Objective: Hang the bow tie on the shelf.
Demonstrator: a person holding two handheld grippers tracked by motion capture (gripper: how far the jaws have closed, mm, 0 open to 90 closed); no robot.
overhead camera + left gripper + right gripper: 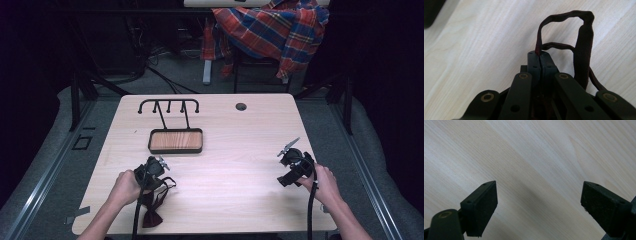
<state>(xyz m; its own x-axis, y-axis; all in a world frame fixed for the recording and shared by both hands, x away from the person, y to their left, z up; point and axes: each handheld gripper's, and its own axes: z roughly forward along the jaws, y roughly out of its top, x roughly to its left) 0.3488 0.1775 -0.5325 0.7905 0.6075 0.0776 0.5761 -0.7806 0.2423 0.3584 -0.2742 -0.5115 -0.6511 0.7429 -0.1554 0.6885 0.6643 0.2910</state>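
My left gripper (540, 56) had pinched shut on the thin strap of the dark maroon fabric bow tie (152, 215), near the black hook rack with wooden tray (176, 141); lifting it toward a hook, probably, came next. My right gripper (539, 202) gaped wide, holding nothing.

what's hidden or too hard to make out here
- Bow tie, high view: upper part covered by the left claw and its cable.
- Strap, left gripper view: pinched end vanishes between the shut pads.
- Stand's hooks, high view: too small for detail.
- Plaid cloth: cut off by the top edge.
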